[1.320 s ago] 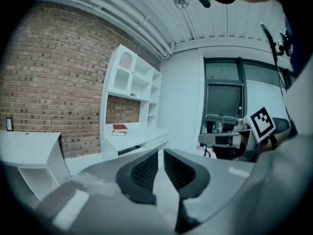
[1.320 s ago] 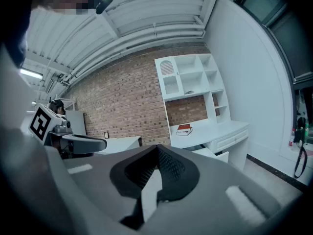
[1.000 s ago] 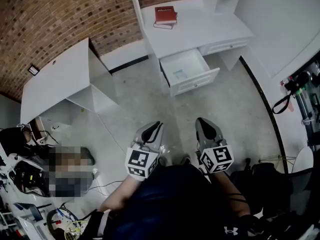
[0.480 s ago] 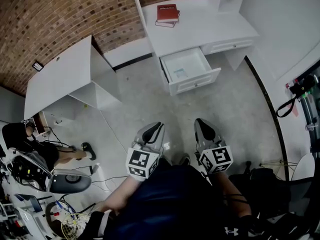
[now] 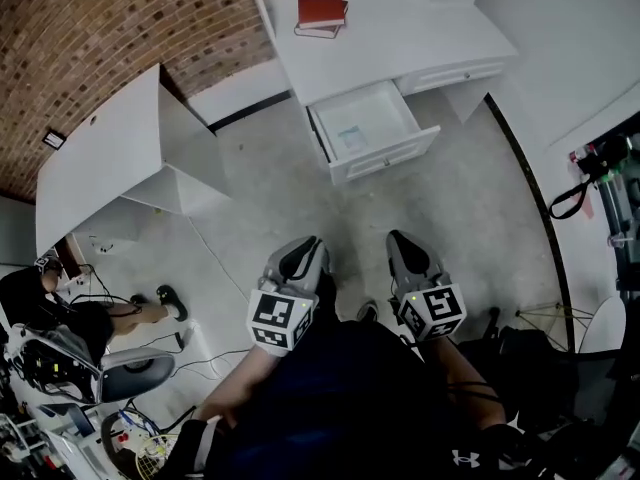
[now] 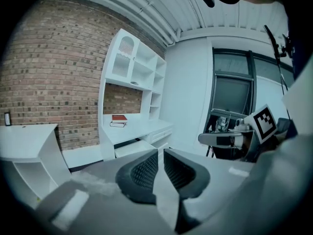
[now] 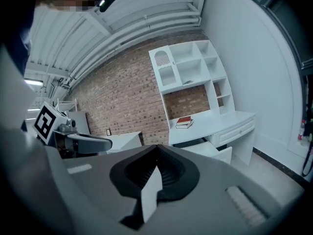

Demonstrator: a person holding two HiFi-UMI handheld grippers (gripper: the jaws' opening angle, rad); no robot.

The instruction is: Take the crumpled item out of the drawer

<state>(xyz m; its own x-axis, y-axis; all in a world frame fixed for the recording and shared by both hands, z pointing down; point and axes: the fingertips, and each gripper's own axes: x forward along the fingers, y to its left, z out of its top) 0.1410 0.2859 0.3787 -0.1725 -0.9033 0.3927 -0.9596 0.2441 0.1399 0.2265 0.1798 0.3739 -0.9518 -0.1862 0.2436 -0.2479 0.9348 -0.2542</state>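
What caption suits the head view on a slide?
Empty left gripper and right gripper held near the body; ahead, a white desk with an open white drawer and a red book on top.

The person wears a dark navy top (image 5: 345, 398) with a small white logo (image 5: 462, 458) near its lower edge. Each hand carries a tool with a smooth, rounded pale-grey shell: the left gripper (image 5: 303, 251) and the right gripper (image 5: 402, 244), each with a white cube printed with black square markers at its rear (image 5: 279, 319) (image 5: 432, 311). Seen from their own cameras, the jaws are lined with black pads (image 6: 145, 173) (image 7: 168, 173) of ribbed, mesh-like texture, curved outward like petals.
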